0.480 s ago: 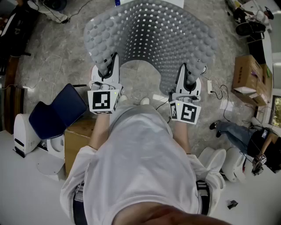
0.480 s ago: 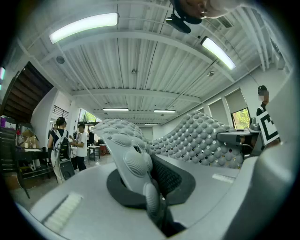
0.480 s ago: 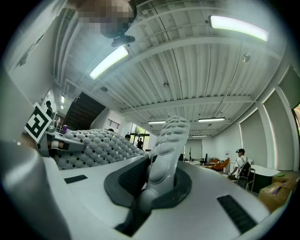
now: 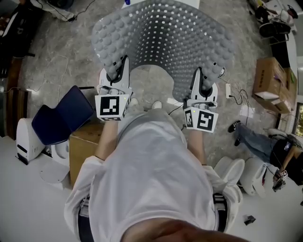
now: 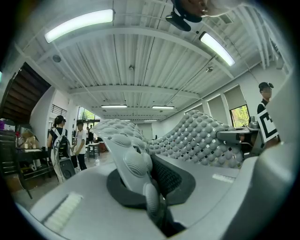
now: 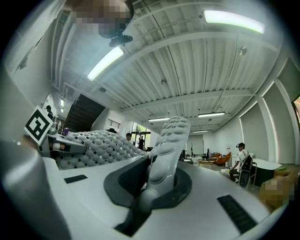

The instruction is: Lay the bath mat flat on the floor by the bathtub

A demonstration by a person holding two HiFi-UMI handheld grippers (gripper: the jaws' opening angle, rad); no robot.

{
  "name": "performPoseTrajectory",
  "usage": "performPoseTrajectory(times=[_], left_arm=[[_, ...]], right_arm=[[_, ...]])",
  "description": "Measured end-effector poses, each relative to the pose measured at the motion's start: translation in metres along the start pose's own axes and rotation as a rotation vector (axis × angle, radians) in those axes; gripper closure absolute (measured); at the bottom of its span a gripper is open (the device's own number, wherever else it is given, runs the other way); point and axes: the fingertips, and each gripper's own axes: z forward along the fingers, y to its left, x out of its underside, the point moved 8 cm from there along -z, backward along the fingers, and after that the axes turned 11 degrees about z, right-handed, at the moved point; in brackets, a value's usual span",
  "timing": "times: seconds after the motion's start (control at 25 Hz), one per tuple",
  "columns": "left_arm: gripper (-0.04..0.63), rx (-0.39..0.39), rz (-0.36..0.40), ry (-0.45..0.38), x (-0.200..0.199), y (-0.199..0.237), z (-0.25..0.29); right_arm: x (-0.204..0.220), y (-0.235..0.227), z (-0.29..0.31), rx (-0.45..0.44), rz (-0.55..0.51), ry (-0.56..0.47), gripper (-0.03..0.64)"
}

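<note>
The pale stone floor (image 4: 57, 66) fills most of the head view. Over it hangs the bath mat (image 4: 165, 38), a grey pebbled sheet pierced with small holes. I judge that it's lifted clear of the ground. It bows away from me, and its near edge curves in between my two tools. Beyond its far edge a white edge (image 4: 187, 3) shows at the top of the view. It may be the bathtub, but I can't say for sure.

A cardboard box (image 4: 85, 149) sits close by my left side, well behind the mat.

My left gripper (image 4: 115, 71) is clamped on the mat's near left corner. In the left gripper view the jaws are pressed together on a fold of the pebbled sheet (image 5: 131, 159), and the rest of the mat arches off to the right. My right gripper (image 4: 207, 79) is clamped the same way on the near right corner, where the right gripper view shows the mat's edge (image 6: 166, 150) standing up between the closed jaws.

I read this as the carrying and positioning step: the mat is spread between both grips but not yet down. Next I'd need to lower both hands together, keeping them wide apart so the sheet stays taut. The far edge should touch the floor first, then the rest can settle without a crease before I let go.
</note>
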Motion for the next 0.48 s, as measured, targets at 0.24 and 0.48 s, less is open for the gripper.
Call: performPoseTrajectory(times=[0.24, 0.48], left_arm=[[0.581, 0.002, 0.011, 0.048, 0.002, -0.026, 0.009], [0.581, 0.006, 0.008, 0.119, 0.017, -0.048, 0.021]], right_arm=[[0.01, -0.033, -0.009, -0.012, 0.017, 0.046, 0.6], [0.028, -0.054, -0.01, -0.054, 0.044, 0.095, 0.6]])
